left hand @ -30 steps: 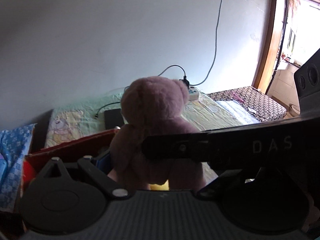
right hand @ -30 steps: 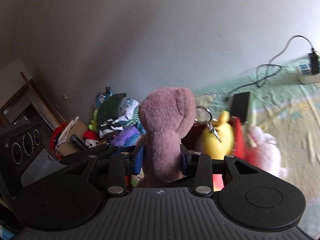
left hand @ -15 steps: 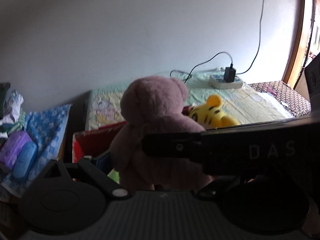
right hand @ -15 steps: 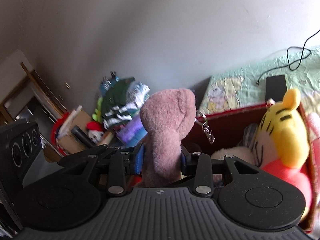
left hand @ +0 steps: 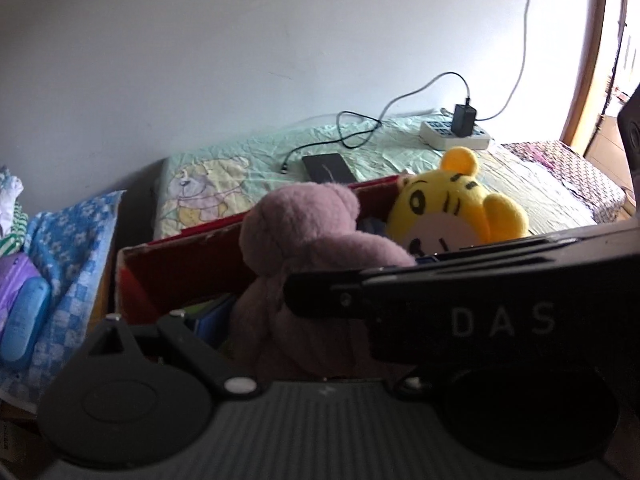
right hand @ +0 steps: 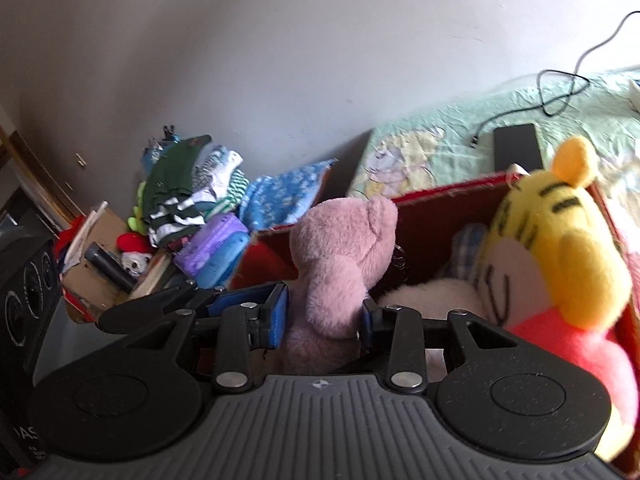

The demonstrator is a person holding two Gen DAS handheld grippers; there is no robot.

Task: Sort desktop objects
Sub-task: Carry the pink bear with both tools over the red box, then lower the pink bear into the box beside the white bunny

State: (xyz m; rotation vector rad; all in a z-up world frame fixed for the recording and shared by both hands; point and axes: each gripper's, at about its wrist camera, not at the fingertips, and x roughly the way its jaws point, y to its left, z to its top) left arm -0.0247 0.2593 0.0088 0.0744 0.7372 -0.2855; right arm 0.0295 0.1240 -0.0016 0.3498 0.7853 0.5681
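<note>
Both claws have swung down toward the red box (right hand: 448,196) since a second ago, and the yellow tiger toy (right hand: 560,248) now fills the right of the view. Right claw (right hand: 324,314) is clenched on the pink plush bear (right hand: 340,264) at its middle, blue pads (right hand: 280,312) sunk into the fur, holding it over the box's open top. Left claw (left hand: 256,316) — mostly hidden behind the right tool's arm — I cannot tell. This bear looks light and squashy, not slippery — the waist is the sound grip, since limbs would flop.
</note>
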